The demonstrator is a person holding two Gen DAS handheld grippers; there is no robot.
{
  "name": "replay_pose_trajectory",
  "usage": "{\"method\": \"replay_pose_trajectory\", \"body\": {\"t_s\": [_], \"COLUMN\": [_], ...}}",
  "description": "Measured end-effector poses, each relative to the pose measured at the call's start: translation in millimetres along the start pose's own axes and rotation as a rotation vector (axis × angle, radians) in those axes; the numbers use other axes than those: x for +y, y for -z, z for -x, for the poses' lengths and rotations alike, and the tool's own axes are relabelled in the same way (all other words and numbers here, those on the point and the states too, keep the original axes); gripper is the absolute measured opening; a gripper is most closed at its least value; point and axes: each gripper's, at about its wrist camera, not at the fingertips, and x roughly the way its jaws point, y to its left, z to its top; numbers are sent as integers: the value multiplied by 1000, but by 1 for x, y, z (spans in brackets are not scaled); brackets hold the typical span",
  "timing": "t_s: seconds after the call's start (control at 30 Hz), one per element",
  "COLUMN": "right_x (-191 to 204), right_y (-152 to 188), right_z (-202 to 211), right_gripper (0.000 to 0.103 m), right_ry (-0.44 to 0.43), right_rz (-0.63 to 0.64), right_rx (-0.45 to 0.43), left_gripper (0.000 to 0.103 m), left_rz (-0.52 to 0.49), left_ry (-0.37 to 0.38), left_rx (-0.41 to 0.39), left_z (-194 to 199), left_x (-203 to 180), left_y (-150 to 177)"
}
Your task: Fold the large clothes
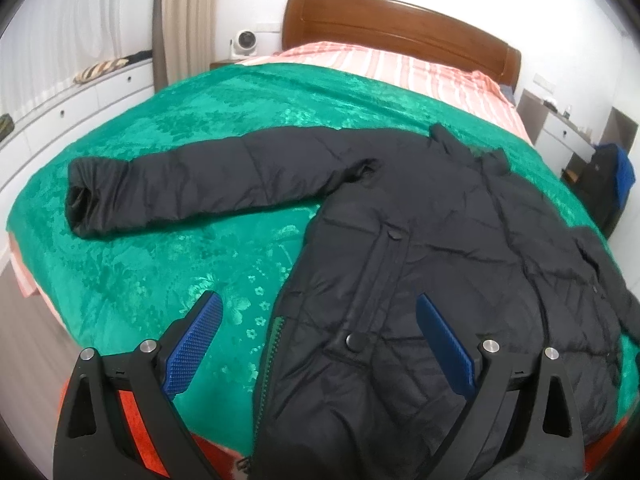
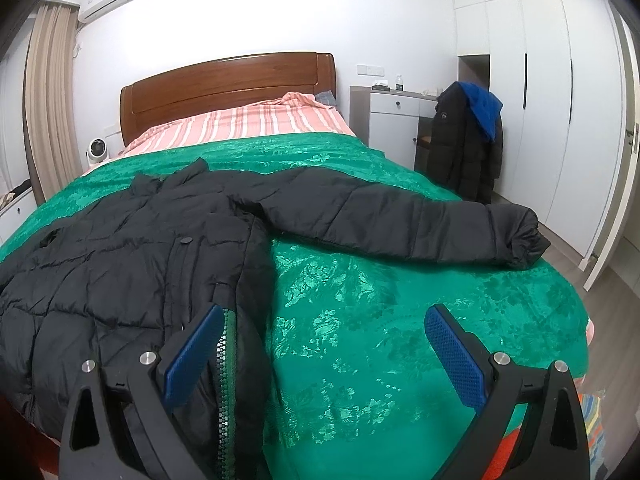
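A large black puffer jacket [image 1: 440, 240] lies spread flat on the green bedspread [image 1: 160, 272]. Its left sleeve [image 1: 192, 184] stretches out sideways in the left wrist view; its right sleeve [image 2: 420, 220] stretches toward the bed's right edge in the right wrist view, where the jacket body [image 2: 120, 264] lies at left. My left gripper [image 1: 320, 312] is open above the jacket's lower left hem. My right gripper [image 2: 324, 324] is open above the lower right hem, by the green zipper [image 2: 226, 364]. Neither holds anything.
A wooden headboard [image 2: 224, 84] and striped pink sheet [image 2: 256, 120] are at the far end. White drawers [image 1: 60, 120] stand left of the bed. A nightstand [image 2: 394, 120], another dark jacket on a chair [image 2: 464, 144] and white wardrobes [image 2: 552, 100] stand to the right.
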Motion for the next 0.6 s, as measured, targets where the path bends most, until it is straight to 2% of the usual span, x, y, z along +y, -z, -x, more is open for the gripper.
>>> {"method": "replay_pose_trajectory", "body": {"t_s": [0.27,0.6], "right_x": [3,5], "right_y": [2,3], "right_z": [-1,-1], "right_gripper": [99,99], "right_ry": [-4,-7], "right_rz": [9,13], "right_rx": [-1,-1], "left_gripper": [98,98], "left_rz": [-44,-44], "left_ry": [-2,9], "left_rx": [5,19], "left_z": [1,0], "left_x": [-8,-10], "left_y": [3,4]}}
